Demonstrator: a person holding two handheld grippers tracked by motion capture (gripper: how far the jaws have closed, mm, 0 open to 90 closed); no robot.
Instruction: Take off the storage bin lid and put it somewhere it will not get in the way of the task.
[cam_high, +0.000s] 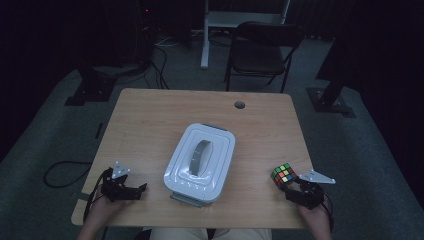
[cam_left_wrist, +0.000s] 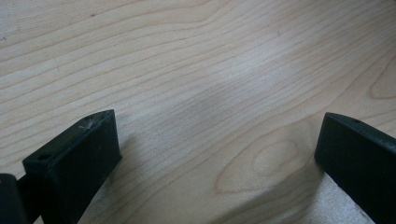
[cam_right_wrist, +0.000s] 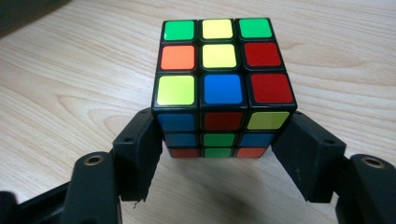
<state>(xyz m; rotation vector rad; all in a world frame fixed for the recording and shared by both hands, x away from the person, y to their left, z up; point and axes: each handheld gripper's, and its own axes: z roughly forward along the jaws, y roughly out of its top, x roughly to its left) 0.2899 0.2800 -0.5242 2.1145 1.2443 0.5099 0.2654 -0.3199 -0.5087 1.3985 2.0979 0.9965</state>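
A scrambled Rubik's cube (cam_high: 283, 174) (cam_right_wrist: 223, 70) rests on the wooden table (cam_high: 150, 125) near its front right corner. My right gripper (cam_high: 290, 185) (cam_right_wrist: 224, 133) has a black jaw against each side of the cube's near end and is shut on it. At the front left, my left gripper (cam_high: 142, 189) (cam_left_wrist: 217, 137) stands open just above bare wood, with nothing between its jaws. A hand holds each gripper from the table's front edge.
A white lidded box (cam_high: 220, 150) with a grey handle (cam_high: 200, 155) sits mid-table between the two grippers. A round cable hole (cam_high: 240, 105) lies near the far edge. Beyond the table stand a black folding chair (cam_high: 262, 50) and floor cables (cam_high: 60, 172).
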